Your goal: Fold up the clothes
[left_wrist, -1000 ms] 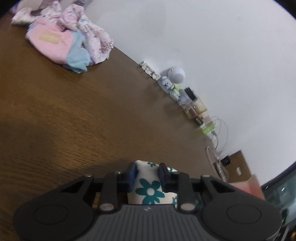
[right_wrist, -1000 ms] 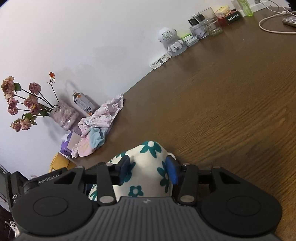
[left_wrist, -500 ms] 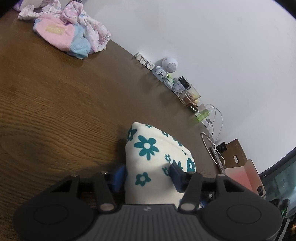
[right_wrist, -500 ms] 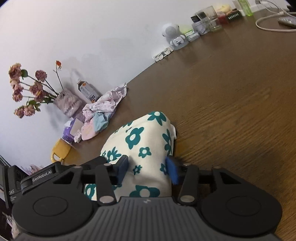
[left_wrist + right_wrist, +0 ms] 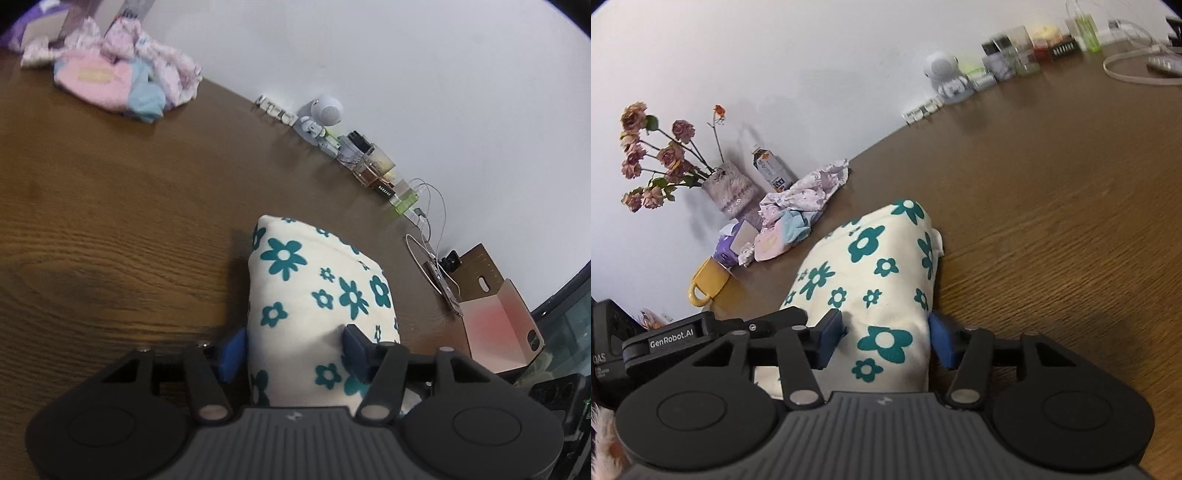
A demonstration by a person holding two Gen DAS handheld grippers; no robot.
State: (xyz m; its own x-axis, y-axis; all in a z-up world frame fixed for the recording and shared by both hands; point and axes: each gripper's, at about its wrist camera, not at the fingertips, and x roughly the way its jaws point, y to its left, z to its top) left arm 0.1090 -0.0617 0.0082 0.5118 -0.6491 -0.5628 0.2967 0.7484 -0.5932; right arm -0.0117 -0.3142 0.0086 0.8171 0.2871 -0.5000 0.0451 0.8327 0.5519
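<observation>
A folded cream cloth with teal flowers lies on the brown wooden table. My left gripper is open, its blue pads on either side of the cloth's near end. In the right wrist view the same cloth stretches forward from between the pads of my right gripper, which is also open and straddles the near end. The cloth's near edge is hidden under both gripper bodies. A crumpled pile of pink and pale blue clothes sits at the far side by the wall, seen again as the pile.
Along the wall stand a vase of dried roses, a drink carton, a yellow mug, a white robot figure and small jars. Cables and a cardboard box lie at the right.
Both grippers were shut on the flowered cloth; the left jaws have spread wide and the right ones slightly. More of the cloth now extends ahead of the fingers on the table.
</observation>
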